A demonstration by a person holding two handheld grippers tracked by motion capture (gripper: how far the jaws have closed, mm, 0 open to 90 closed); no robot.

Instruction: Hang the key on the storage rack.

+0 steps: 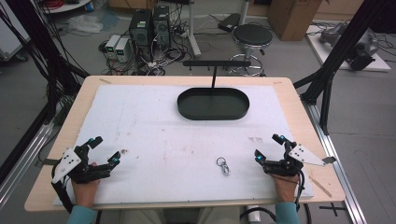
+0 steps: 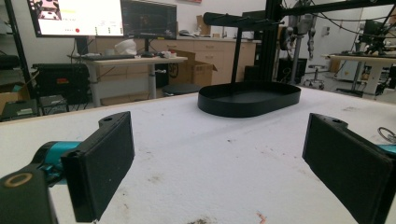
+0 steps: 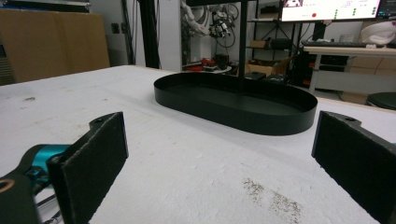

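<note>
A small metal key clasp lies on the white mat near the front, right of centre; its ring peeks in at the right edge of the left gripper view. A black oval tray with an upright T-shaped stand sits at the back middle. My left gripper rests at the front left, open and empty. My right gripper rests at the front right, open and empty, a short way right of the clasp.
The mat covers a wooden table and carries faint reddish stains. Beyond the far edge are computers, cables and a round stool. Black frame poles stand at the table's right side.
</note>
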